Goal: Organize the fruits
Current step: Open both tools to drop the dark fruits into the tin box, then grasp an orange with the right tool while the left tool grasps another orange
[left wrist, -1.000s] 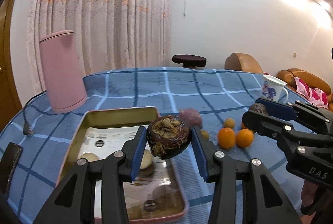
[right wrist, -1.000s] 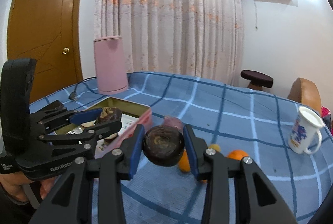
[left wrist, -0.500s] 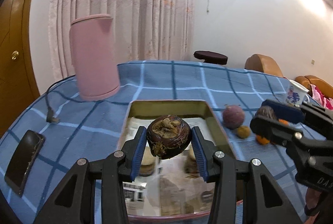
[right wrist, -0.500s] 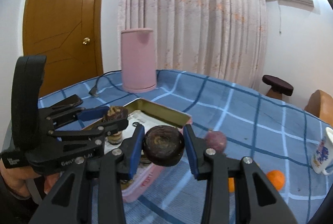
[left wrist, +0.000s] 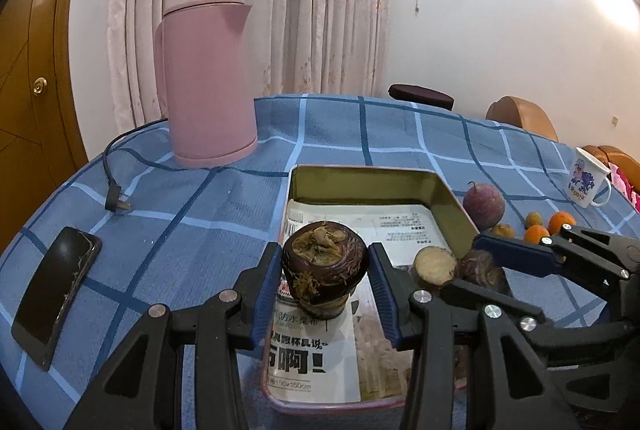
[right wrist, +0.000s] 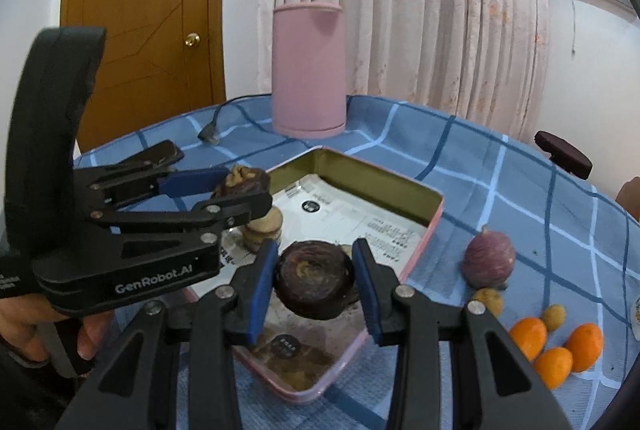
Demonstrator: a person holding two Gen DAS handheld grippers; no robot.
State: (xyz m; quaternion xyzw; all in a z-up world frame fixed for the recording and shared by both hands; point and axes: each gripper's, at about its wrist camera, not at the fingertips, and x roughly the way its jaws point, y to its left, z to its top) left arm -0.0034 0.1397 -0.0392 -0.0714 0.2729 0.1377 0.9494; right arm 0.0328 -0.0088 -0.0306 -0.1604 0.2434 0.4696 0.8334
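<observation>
My left gripper [left wrist: 325, 272] is shut on a dark brown mangosteen [left wrist: 325, 266] and holds it low over the near part of the metal tray [left wrist: 362, 178]. My right gripper [right wrist: 314, 284] is shut on a second dark mangosteen [right wrist: 314, 284], also over the tray [right wrist: 424, 226]. In the left wrist view the right gripper [left wrist: 478, 264] comes in from the right. A cut pale piece [left wrist: 434, 264] lies in the tray. A purple passion fruit [right wrist: 488, 260] and several small oranges [right wrist: 528, 336] lie on the cloth right of the tray.
A pink kettle [left wrist: 208, 86] stands behind the tray, its cord and plug [left wrist: 118, 204] trailing left. A black phone [left wrist: 56, 296] lies at the left edge. A white mug [left wrist: 588, 182] stands far right. Printed paper [left wrist: 308, 354] lines the tray.
Both grippers have moved left with their mangosteens, from beside the loose fruit to over the tray, and have come lower. Both grips are unchanged.
</observation>
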